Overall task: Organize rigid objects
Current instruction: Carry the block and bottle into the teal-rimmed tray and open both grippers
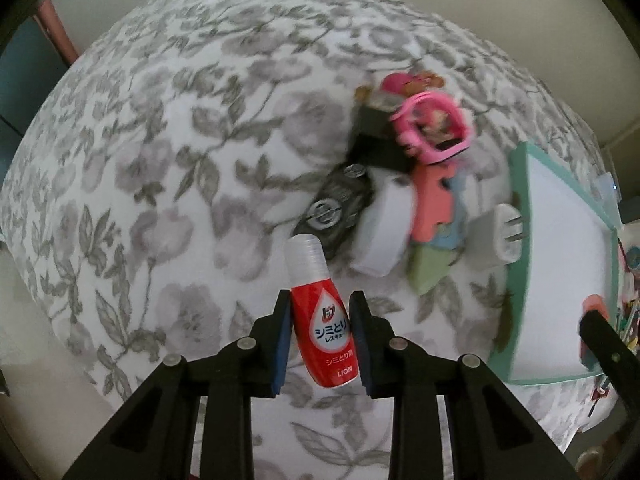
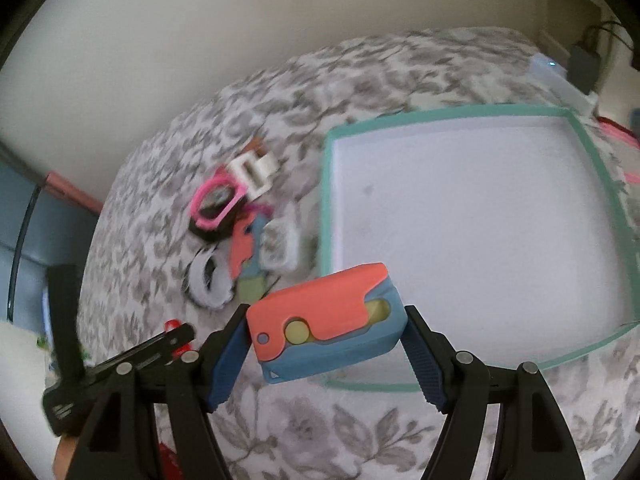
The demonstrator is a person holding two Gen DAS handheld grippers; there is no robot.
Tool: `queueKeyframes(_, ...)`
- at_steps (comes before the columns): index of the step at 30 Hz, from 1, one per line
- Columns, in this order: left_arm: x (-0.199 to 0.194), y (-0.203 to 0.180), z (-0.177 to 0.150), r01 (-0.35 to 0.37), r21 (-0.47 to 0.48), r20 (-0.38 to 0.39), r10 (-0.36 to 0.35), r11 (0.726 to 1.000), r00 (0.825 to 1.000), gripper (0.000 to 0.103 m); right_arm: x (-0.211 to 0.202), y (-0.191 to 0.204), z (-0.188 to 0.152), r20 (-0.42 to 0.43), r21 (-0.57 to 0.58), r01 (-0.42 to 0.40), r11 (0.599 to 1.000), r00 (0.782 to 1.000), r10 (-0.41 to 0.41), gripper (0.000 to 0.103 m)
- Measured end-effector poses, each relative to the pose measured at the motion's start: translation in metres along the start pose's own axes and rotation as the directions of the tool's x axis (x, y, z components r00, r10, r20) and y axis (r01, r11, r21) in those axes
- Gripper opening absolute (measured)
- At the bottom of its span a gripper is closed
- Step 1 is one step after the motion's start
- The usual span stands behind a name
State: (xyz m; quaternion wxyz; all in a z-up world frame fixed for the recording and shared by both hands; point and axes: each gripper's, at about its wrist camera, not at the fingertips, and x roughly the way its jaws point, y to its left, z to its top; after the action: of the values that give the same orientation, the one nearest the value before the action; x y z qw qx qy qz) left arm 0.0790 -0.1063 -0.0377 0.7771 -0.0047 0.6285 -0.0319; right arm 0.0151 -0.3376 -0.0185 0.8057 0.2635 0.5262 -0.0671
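Red bottle [image 1: 323, 312] upright between the left claw [image 1: 320, 340] pads.

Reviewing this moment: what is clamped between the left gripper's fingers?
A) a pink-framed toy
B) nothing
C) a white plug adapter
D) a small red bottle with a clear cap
D. In the left wrist view, the left gripper has its blue pads pressed against both sides of the small red bottle, held above the floral cloth.

Grey flowers pattern the white tablecloth [image 1: 160, 160], the tray [image 2: 600, 184] is teal-rimmed and white inside, the bottle [image 1: 326, 320] red (clear-capped), the block [image 2: 324, 320] coral over blue.
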Motion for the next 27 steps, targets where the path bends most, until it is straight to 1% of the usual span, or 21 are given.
queueKeyframes(1,-0.004,-0.011,0.005,0.010,0.012,0.004,-0.010,1.000,1.000,0.029,0.000,-0.005,0.002,0.002,0.014,0.005,1.000,1.000,-0.005,0.076)
queueKeyframes(2,-0.011,-0.012,0.014,0.017,0.021,0.006,-0.018,1.000,1.000,0.029,0.000,-0.011,0.005,0.004,0.038,0.008,0.999,1.000,-0.008,0.076)
queueKeyframes(4,-0.016,-0.037,0.025,0.031,0.053,0.016,-0.032,0.998,0.999,0.029,0.000,-0.024,0.011,0.011,0.076,0.021,0.997,1.000,-0.022,0.076)
queueKeyframes(5,-0.021,-0.044,0.025,0.039,0.074,0.023,-0.041,0.996,0.999,0.030,-0.001,-0.029,0.013,0.014,0.091,0.033,0.995,0.999,-0.034,0.076)
queueKeyframes(6,-0.022,-0.063,0.029,0.047,0.103,0.028,-0.051,0.994,0.998,0.030,-0.002,-0.035,0.015,0.018,0.105,0.041,0.994,0.999,-0.043,0.076)
queueKeyframes(7,-0.022,-0.074,0.032,0.054,0.122,0.028,-0.058,0.991,0.998,0.030,-0.003,-0.042,0.018,0.025,0.120,0.049,0.992,0.998,-0.052,0.076)
queueKeyframes(10,-0.018,-0.117,0.039,0.093,0.187,0.018,-0.098,0.978,0.995,0.030,-0.004,-0.061,0.026,0.037,0.154,0.102,0.983,0.993,-0.109,0.076)
queueKeyframes(13,-0.010,-0.155,0.024,0.122,0.239,0.007,-0.127,0.963,0.992,0.030,-0.006,-0.081,0.032,0.045,0.184,0.179,0.966,0.981,-0.191,0.076)
queueKeyframes(14,-0.004,-0.176,0.029,0.129,0.262,0.001,-0.134,0.956,0.991,0.030,-0.007,-0.087,0.033,0.047,0.197,0.197,0.961,0.977,-0.210,0.076)
queueKeyframes(15,0.005,-0.171,0.023,0.133,0.277,-0.001,-0.138,0.952,0.990,0.030,-0.008,-0.093,0.035,0.050,0.208,0.211,0.955,0.973,-0.226,0.076)
queueKeyframes(18,0.020,-0.206,0.024,0.135,0.315,-0.009,-0.139,0.940,0.990,0.030,-0.012,-0.109,0.038,0.055,0.231,0.278,0.932,0.953,-0.298,0.076)
queueKeyframes(21,0.022,-0.215,0.012,0.133,0.337,-0.014,-0.136,0.932,0.991,0.030,-0.013,-0.121,0.040,0.049,0.255,0.319,0.913,0.939,-0.342,0.076)
queueKeyframes(23,0.032,-0.222,0.010,0.138,0.345,-0.017,-0.141,0.928,0.990,0.030,-0.014,-0.128,0.041,0.045,0.268,0.336,0.903,0.932,-0.360,0.076)
queueKeyframes(27,0.042,-0.227,0.005,0.147,0.348,-0.027,-0.147,0.926,0.989,0.030,-0.011,-0.135,0.042,0.033,0.268,0.354,0.896,0.926,-0.376,0.076)
